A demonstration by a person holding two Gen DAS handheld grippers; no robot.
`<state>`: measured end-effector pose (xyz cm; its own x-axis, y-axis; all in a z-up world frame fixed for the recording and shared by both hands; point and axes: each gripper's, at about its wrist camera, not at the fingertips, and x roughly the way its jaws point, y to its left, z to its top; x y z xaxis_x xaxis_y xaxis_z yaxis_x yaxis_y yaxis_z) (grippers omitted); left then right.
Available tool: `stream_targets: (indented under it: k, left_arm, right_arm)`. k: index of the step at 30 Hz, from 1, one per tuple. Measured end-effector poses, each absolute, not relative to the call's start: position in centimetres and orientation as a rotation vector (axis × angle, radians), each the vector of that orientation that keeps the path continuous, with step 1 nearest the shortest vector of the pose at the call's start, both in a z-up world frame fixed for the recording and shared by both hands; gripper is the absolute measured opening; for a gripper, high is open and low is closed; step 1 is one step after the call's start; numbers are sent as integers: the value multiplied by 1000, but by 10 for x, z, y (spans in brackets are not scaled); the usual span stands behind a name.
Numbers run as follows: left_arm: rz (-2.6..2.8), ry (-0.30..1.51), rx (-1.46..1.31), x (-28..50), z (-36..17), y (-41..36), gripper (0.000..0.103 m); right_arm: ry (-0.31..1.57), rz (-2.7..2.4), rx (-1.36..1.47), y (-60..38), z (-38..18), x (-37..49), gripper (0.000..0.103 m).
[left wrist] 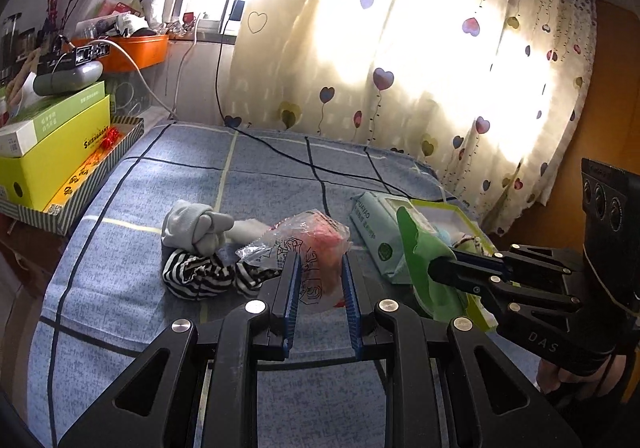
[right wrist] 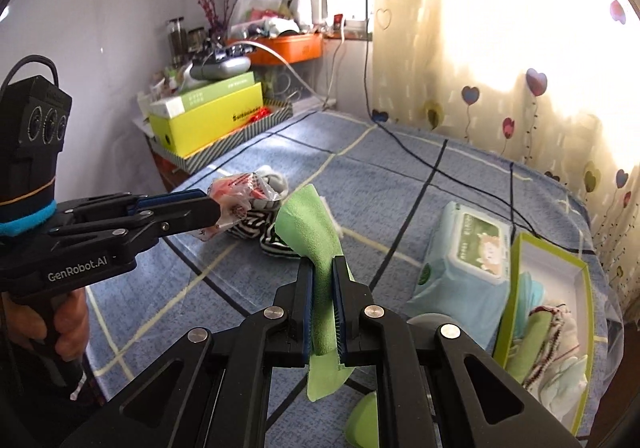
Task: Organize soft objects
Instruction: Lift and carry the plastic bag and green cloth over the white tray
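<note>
We hold the left tongs (left wrist: 318, 280) above the bed (left wrist: 160, 176), clamped on a clear plastic bag (left wrist: 308, 244). Our right tongs (right wrist: 323, 300), beside them, pinch a green cloth (right wrist: 316, 236); both point downward.

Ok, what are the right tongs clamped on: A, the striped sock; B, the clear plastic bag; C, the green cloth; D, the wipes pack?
C: the right tongs are shut on the green cloth, which stands up between their pads; the plastic bag is in the left tongs.
</note>
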<state>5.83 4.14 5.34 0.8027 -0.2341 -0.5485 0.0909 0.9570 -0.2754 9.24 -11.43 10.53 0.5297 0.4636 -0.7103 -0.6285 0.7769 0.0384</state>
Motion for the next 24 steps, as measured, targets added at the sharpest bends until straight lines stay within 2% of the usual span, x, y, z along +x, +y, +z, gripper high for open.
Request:
stream_targets:
  k: [24]
  left_arm:
    - [-284,617,-144,76,73,-41,22]
  right_arm:
    - [702,537,-135,-205,123,86,9]
